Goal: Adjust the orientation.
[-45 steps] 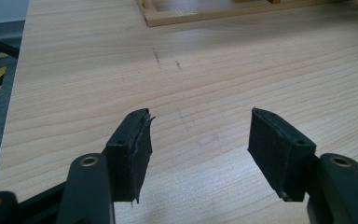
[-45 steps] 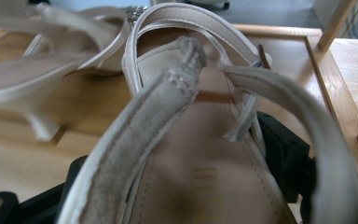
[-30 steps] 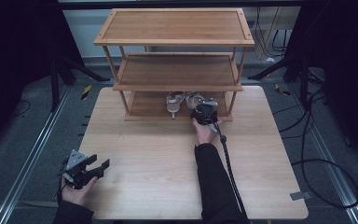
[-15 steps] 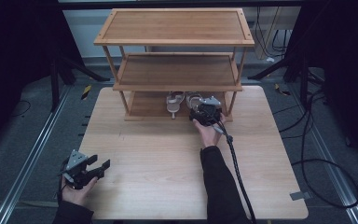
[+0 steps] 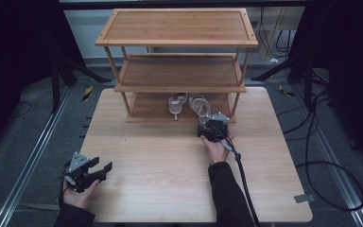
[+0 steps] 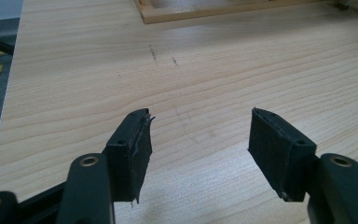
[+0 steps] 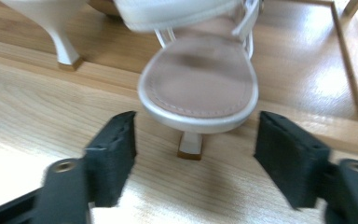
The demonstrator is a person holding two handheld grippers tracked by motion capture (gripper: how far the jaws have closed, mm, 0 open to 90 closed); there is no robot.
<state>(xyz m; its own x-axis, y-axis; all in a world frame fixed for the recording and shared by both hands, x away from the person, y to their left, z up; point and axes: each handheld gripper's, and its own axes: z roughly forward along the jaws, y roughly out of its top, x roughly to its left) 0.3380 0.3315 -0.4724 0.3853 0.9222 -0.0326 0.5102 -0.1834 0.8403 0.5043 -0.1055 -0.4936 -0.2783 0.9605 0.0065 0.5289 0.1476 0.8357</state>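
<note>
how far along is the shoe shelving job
Looks done: both silver sandals sit side by side on the bottom level of the wooden rack. In hand: nothing. The right hand-held gripper is just in front of the right sandal, its jaws standing either side of the heel end without pressing it, having just narrowed a little. The left hand-held gripper is open over bare table. Left: probably just withdrawing.

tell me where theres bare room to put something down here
The middle shelf and top shelf lie bare. So does the table between the left gripper and the right gripper. The bottom shelf is crowded right of centre, where two sandals sit.
</note>
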